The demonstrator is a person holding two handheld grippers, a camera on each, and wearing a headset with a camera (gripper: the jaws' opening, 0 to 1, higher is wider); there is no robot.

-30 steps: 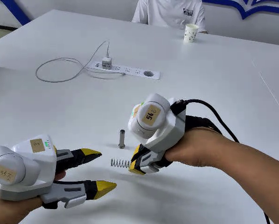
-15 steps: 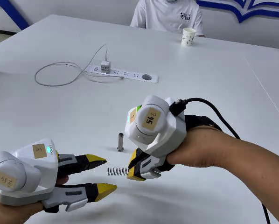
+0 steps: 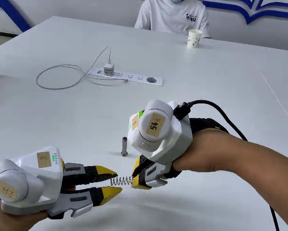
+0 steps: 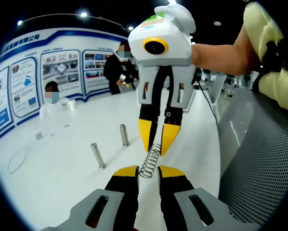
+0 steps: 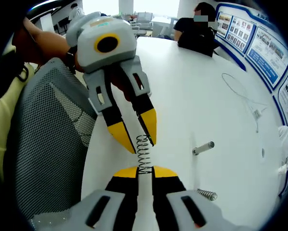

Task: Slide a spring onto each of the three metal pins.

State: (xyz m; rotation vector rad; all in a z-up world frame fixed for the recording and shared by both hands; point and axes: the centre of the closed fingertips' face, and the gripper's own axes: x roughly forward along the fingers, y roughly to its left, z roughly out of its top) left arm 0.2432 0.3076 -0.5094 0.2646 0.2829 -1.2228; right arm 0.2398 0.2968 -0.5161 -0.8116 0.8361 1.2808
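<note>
Low over counter (image 3: 206, 72), spring (image 3: 122, 181) lies level, long axis L–R, spanning both claws. R claw (image 3: 135, 179) clamped on its R end; L claw (image 3: 111, 182) nearly together round L end, can't tell if pinching. Bare pin (image 3: 124, 146) upright just behind, nearer R claw. Tags on claws: handwritten nos., unclear.

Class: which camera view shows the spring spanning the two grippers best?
The right gripper view. There the spring runs lengthwise, each coil distinct against the white table, from the right gripper's shut jaws to the left gripper's open tips. The left gripper view shows it foreshortened. In the head view it is small, between the yellow tips.
</note>
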